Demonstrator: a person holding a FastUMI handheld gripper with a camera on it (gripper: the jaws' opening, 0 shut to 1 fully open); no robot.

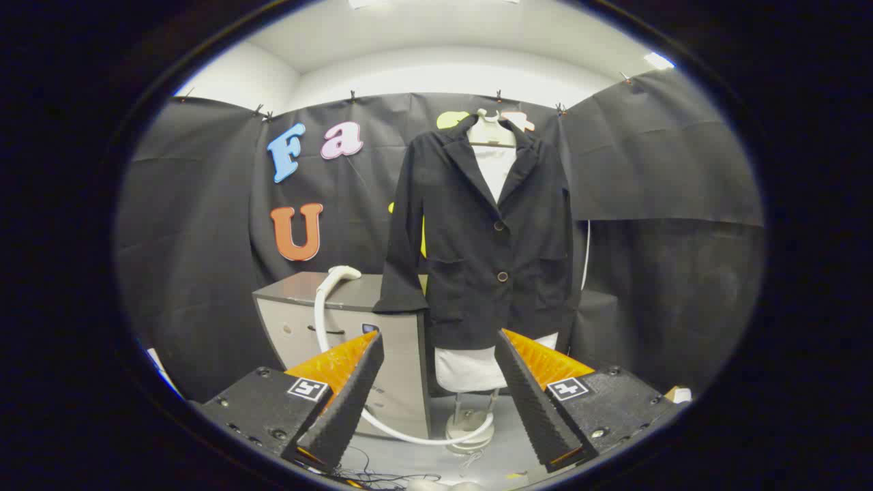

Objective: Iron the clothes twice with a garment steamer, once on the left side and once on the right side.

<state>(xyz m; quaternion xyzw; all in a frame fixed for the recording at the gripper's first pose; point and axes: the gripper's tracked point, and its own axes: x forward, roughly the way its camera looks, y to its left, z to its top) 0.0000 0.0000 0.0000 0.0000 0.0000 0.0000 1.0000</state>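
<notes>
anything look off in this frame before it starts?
Nothing stands out. The jacket hangs straight on its stand, both buttons done up, over a white shirt. The steamer head lies on the cabinet, its hose looping down to the floor. The gripper is open and empty, well short of both.
</notes>
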